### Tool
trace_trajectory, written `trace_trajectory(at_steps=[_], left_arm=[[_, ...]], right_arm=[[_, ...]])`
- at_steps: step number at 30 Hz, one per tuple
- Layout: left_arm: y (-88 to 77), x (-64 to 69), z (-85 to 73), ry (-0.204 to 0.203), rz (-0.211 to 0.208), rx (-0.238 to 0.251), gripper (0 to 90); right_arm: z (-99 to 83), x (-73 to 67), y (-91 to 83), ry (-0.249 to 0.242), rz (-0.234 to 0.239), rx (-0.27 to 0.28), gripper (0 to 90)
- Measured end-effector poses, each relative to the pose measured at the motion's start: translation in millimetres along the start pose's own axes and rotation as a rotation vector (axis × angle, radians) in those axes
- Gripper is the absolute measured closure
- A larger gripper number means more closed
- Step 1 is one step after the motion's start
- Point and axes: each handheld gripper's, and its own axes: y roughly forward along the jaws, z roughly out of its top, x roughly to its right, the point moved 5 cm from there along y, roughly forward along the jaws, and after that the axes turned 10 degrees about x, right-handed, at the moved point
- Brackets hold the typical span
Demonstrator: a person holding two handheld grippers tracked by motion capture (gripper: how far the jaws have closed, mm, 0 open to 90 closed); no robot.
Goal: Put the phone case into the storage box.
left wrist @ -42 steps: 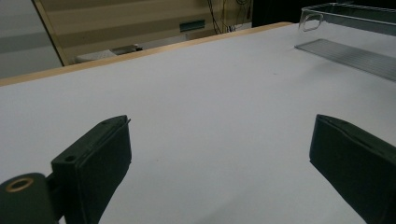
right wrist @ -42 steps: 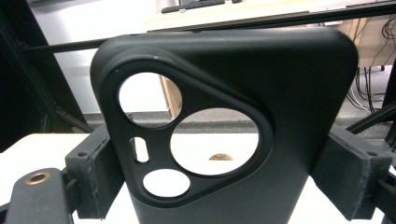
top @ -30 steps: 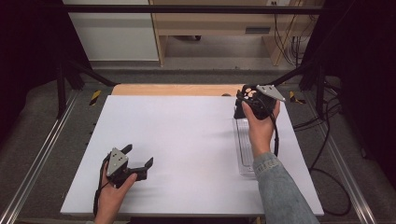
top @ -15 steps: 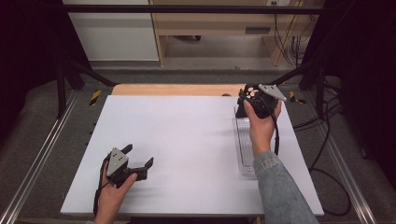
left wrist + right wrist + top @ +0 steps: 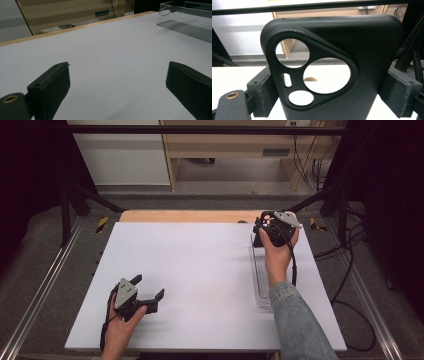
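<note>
Jaws of the right gripper (image 5: 332, 100) clamp a black phone case (image 5: 362, 50), its camera cutouts clear up close. From above, the left gripper (image 5: 148, 288) gapes open, holding nothing.

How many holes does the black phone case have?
4. On the black phone case held in the right gripper: a round one at upper left, the biggest to its lower right, a small slot at left, and a small round one lowest.

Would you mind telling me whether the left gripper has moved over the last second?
No. The left gripper sits at the same spot near the white table's front-left edge.
</note>
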Motion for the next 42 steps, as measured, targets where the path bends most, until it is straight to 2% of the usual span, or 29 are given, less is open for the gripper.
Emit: trace_trajectory(at_steps=[10, 19, 26, 32, 39, 42], left_arm=[[1.0, 0.5, -0.4, 0.001, -0.008, 0.000, 5.7], [1.0, 1.3, 1.6, -0.002, -0.025, 0.018, 5.1], [-1.3, 0.2, 6.4, -0.026, -0.054, 0.061, 4.9], [-6.1, -9.8, 10.5, -0.047, -0.070, 0.089, 4.9], [-18.0, -25.6, 13.7, -0.066, -0.056, 0.112, 4.8], [-24.6, -30.0, 15.2, -0.060, -0.046, 0.119, 4.8]], right_arm=[[-11.8, 4.5, 10.9, -0.017, -0.026, -0.022, 13.5], [-22.4, 6.9, 19.8, -0.011, -0.043, -0.034, 13.4], [-25.7, 5.0, 22.5, -0.024, -0.050, -0.039, 13.4], [-28.4, 7.8, 24.4, -0.020, -0.056, -0.049, 13.2], [-31.6, 8.6, 27.0, -0.011, -0.055, -0.062, 13.1], [-32.9, 7.8, 27.8, -0.014, -0.053, -0.066, 13.1]])
